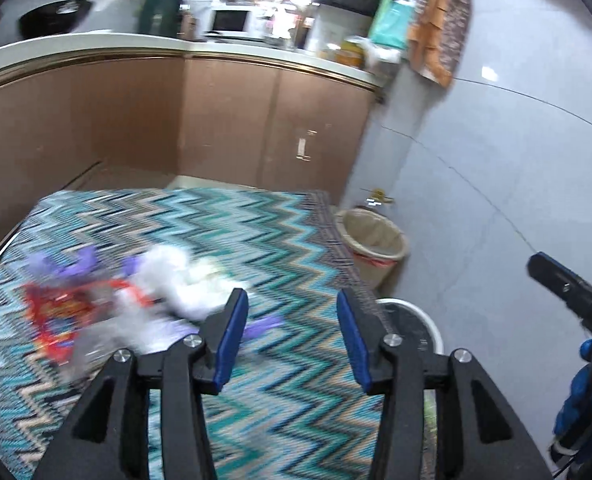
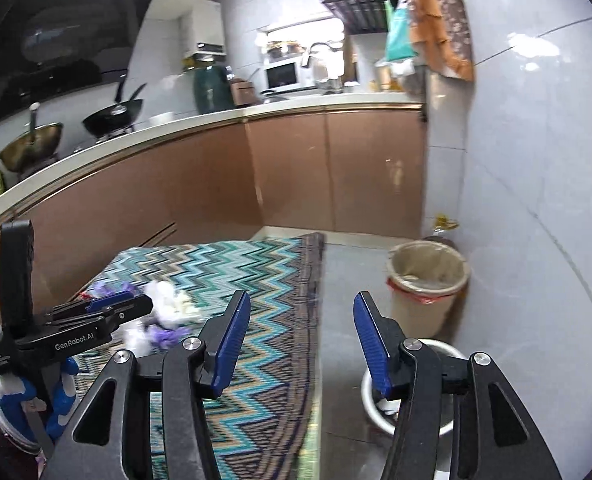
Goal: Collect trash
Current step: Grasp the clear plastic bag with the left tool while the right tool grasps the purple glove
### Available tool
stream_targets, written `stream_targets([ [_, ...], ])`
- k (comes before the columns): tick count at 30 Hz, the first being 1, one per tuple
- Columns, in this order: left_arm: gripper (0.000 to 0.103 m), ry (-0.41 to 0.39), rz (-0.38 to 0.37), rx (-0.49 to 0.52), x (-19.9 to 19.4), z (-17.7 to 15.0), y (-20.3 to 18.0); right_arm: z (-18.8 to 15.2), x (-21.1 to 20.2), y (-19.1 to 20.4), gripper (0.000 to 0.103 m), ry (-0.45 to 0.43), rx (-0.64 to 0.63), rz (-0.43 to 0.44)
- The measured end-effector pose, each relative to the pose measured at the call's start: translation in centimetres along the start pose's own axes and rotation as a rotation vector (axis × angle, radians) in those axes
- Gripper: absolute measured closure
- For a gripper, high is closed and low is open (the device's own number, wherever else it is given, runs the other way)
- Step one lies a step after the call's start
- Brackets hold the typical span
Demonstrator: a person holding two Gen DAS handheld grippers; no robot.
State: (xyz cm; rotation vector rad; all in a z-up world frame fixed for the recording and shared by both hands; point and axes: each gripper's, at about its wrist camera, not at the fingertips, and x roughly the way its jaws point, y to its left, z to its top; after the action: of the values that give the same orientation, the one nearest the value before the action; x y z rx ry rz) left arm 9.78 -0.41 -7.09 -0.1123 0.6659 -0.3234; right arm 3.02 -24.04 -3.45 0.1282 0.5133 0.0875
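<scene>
Kitchen rug held uncollected wrappers; bin far right; left gripper and right gripper released, nothing grasped.

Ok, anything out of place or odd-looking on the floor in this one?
Yes. A loose heap of trash lies on the zigzag rug: white crumpled paper, purple scraps and a red wrapper. It is strewn there rather than in the lined bin by the wall. Both hand-held grippers are open and empty.

Left hand-held gripper jaws spread, empty; right hand-held gripper likewise, level alongside.
</scene>
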Motion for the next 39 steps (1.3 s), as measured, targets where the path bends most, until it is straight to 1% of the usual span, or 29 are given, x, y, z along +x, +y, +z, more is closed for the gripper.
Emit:
stream_targets([
  [5,0.055,0.005,0.101,-0.055,-0.5,-2.1,4.8,-0.7,2.3,2.8,0.046,0.054,-0.02,0.078],
  [9,0.055,0.045,0.147,-0.082,0.5,-3.7,7.4,-1.7,5.0,4.9,0.045,0.115,-0.02,0.157],
  [13,0.055,0.08,0.14,-0.103,1.9,-4.0,8.0,-3.2,8.6,7.1,0.045,0.199,-0.004,0.245],
  [18,0.055,0.126,0.123,-0.138,4.0,-4.3,8.7,-4.7,13.2,8.8,0.045,0.297,0.036,0.323],
  [22,0.055,0.163,0.105,-0.171,5.6,-4.7,9.0,-5.7,16.7,9.5,0.045,0.37,0.072,0.378],
  [25,0.056,0.18,0.087,-0.197,6.2,-5.2,9.3,-6.3,19.1,10.0,0.046,0.411,0.095,0.402],
  [26,0.057,0.181,0.083,-0.2,6.3,-5.4,9.3,-6.4,19.7,10.1,0.049,0.419,0.102,0.411],
  [28,0.064,0.183,0.071,-0.206,6.3,-5.8,9.3,-6.7,20.7,10.3,0.053,0.43,0.123,0.429],
  [30,0.068,0.179,0.062,-0.209,6.1,-6.0,9.4,-6.7,21.5,10.4,0.059,0.433,0.139,0.444],
  [32,0.071,0.171,0.056,-0.207,5.7,-6.2,9.3,-6.7,22.0,10.5,0.075,0.435,0.151,0.463],
  [33,0.072,0.167,0.053,-0.205,5.4,-6.2,9.2,-6.7,22.2,10.5,0.08,0.434,0.158,0.471],
  [34,0.073,0.161,0.051,-0.201,5.0,-6.3,9.1,-6.6,22.3,10.6,0.089,0.433,0.16,0.474],
  [35,0.074,0.155,0.049,-0.197,4.6,-6.4,9.0,-6.6,22.3,10.7,0.092,0.429,0.158,0.478],
  [39,0.075,0.132,0.044,-0.177,2.8,-6.6,8.4,-6.0,20.6,10.8,0.095,0.397,0.122,0.491],
])
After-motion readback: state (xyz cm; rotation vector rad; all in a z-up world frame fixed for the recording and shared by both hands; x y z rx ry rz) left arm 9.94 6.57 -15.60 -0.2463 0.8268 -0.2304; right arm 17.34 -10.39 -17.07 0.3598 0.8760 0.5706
